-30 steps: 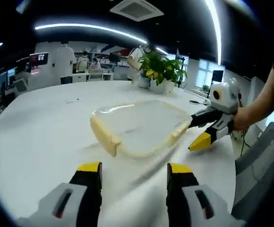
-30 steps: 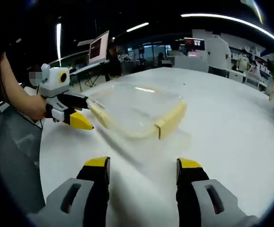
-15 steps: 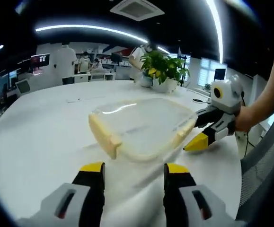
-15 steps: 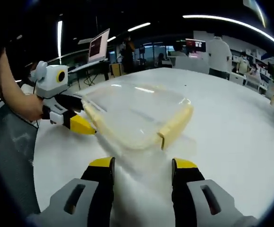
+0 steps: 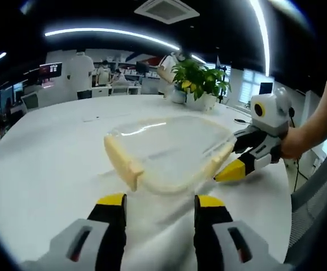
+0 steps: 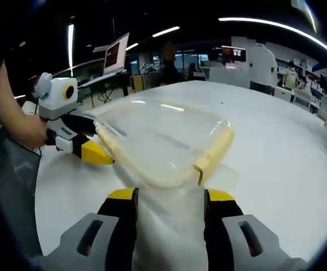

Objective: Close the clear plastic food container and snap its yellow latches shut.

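Bright ceiling strips (image 5: 112, 34), glare, fisheye-warped edges.

The clear container (image 5: 171, 151) (image 6: 158, 141) lies flat on the white table, lid on, pale yellow latches (image 5: 124, 164) (image 6: 214, 151) along its sides.
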